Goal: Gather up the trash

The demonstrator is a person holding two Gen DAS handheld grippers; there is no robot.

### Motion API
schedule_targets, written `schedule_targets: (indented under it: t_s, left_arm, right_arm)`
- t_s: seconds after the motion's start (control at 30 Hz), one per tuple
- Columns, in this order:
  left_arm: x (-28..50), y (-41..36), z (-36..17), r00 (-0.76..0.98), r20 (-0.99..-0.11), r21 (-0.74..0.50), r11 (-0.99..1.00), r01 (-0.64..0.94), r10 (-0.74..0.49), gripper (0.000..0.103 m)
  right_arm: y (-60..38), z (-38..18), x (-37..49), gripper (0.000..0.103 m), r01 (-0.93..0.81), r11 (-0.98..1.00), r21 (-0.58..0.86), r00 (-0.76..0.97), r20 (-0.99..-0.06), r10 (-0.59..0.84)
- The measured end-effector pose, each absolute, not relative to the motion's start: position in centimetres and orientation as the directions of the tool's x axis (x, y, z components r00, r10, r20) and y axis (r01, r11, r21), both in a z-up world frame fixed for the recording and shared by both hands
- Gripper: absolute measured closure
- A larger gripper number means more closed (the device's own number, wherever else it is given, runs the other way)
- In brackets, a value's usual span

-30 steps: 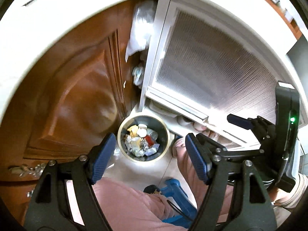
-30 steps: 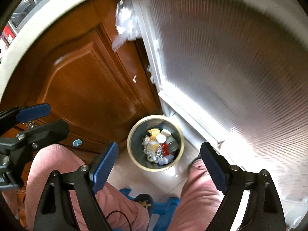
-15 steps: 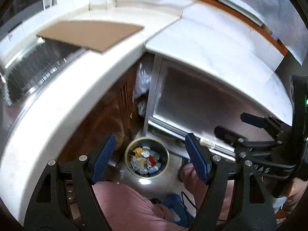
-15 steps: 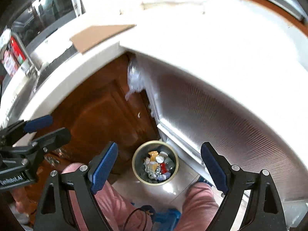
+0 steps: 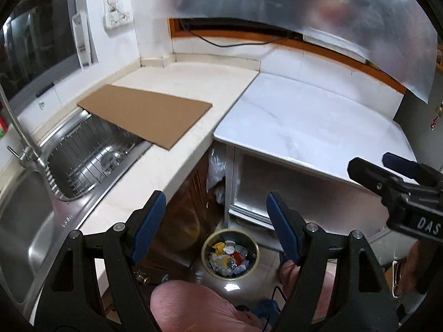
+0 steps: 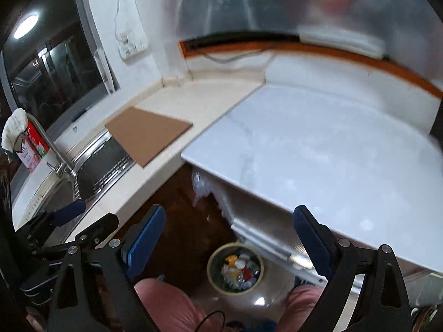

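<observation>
Hanging spread wide and empty above the floor, left gripper (image 5: 216,221) and right gripper (image 6: 229,238), with trash-filled bin (image 5: 230,254) at six o'clock below counter (image 5: 177,149), cardboard sheet (image 5: 146,113) at ten o'clock over sink (image 5: 91,155).

The right gripper (image 6: 228,235) hung with its blue-padded jaws wide apart and nothing between them. Far below, a round trash bin (image 6: 235,269) sat on the floor, filled with mixed scraps. A brown cardboard sheet (image 6: 148,135) lay on the table (image 6: 318,152), overhanging the steel sink (image 6: 91,166). The left gripper (image 6: 80,221) showed at the left edge.
</observation>
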State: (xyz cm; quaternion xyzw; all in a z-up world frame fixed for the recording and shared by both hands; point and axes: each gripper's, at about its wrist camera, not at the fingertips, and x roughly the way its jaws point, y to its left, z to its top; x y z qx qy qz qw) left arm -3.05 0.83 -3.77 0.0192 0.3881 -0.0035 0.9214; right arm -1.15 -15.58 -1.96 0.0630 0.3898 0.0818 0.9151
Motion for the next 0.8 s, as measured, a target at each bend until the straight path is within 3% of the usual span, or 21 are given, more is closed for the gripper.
schedule_targets:
  t_s: [0.27, 0.8]
  left_arm:
    - [-3.3, -0.2, -1.9, 0.729, -0.685, 0.048, 0.999, 0.017, 0.021, 0.030]
    - [-3.0, -0.8, -2.2, 0.720, -0.693, 0.052, 0.999, 0.017, 0.023, 0.030]
  right_arm:
    - [-15.4, 0.7, -4.4, 0.008, -0.103, 0.982, 0.156, 0.709, -0.681, 0.183]
    - [-16.3, -1.4, -3.1, 0.008, -0.108, 0.982, 0.157, 0.709, -0.680, 0.187]
